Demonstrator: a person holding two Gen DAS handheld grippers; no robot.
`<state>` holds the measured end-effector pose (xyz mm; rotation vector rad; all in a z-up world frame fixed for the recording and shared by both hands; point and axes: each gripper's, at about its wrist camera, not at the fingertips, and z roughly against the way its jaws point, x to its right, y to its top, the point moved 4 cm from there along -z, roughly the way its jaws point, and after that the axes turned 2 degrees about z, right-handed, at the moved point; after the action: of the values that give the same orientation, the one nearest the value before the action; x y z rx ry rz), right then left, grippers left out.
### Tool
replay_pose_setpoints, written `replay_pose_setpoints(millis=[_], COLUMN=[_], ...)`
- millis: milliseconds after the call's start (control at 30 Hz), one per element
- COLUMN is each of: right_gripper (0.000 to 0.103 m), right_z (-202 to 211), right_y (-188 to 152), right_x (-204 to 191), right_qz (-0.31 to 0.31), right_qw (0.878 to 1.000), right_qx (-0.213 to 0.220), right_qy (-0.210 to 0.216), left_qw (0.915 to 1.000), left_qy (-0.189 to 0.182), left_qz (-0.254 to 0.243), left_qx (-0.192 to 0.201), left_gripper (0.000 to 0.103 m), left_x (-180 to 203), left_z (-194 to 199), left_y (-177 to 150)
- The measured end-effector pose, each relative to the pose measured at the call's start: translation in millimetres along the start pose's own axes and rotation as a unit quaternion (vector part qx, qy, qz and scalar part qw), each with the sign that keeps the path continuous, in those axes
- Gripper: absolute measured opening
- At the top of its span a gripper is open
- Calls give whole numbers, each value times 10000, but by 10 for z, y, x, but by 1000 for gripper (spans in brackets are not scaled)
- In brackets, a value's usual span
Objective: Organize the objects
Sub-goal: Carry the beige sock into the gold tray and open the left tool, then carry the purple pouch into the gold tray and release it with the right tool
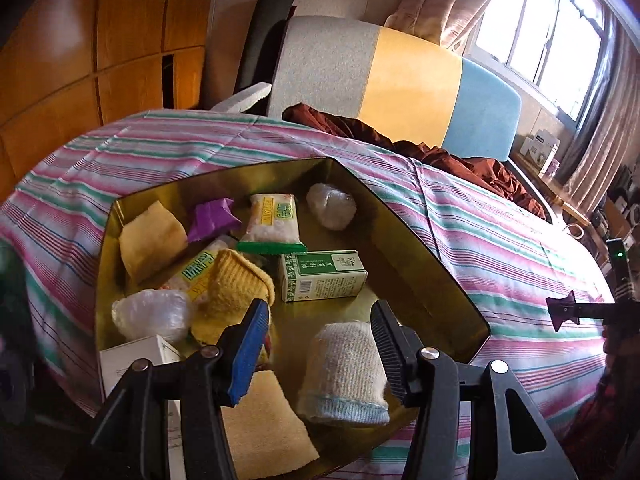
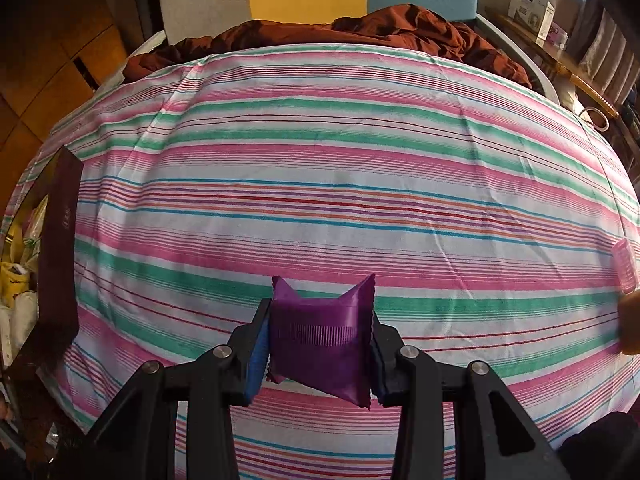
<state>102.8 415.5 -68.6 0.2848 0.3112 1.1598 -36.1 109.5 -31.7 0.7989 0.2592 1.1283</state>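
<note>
A gold box (image 1: pixel 416 240) lies on the striped bed and holds several items: a green and white carton (image 1: pixel 322 276), a snack packet (image 1: pixel 274 222), a purple packet (image 1: pixel 212 218), a yellow knit piece (image 1: pixel 236 284) and a white rolled sock (image 1: pixel 346 376). My left gripper (image 1: pixel 320 340) is open above the box, its jaws either side of the rolled sock, apart from it. My right gripper (image 2: pixel 320 344) is shut on a purple packet (image 2: pixel 320 344) above the bedsheet; it also shows at the right edge of the left wrist view (image 1: pixel 564 311). The box's dark outer wall (image 2: pixel 60 248) shows at the left of the right wrist view.
The striped sheet (image 2: pixel 340 184) covers the bed. A brown blanket (image 2: pixel 360 28) is bunched at the headboard (image 1: pixel 400 76). A wooden wardrobe (image 1: pixel 80 60) stands to the left. A pink object (image 2: pixel 626 266) lies at the right edge. A side table with boxes (image 2: pixel 532 8) stands far right.
</note>
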Motion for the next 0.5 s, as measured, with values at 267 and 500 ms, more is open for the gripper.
replay_pose_setpoints(millis=[267, 500], right_gripper=[41, 41], right_z=[179, 148], right_y=[138, 158], right_x=[-1570, -2549], right_qz=[1201, 2061], right_qw=[9864, 9689], right_qx=[477, 624], right_qy=[1014, 1221], left_qw=[9989, 9982], left_qy=[293, 472], left_qz=[-204, -15], left_qx=[302, 366], left_gripper=[60, 69], left_x=[-110, -257], left_z=[237, 335], left_y=[-11, -17])
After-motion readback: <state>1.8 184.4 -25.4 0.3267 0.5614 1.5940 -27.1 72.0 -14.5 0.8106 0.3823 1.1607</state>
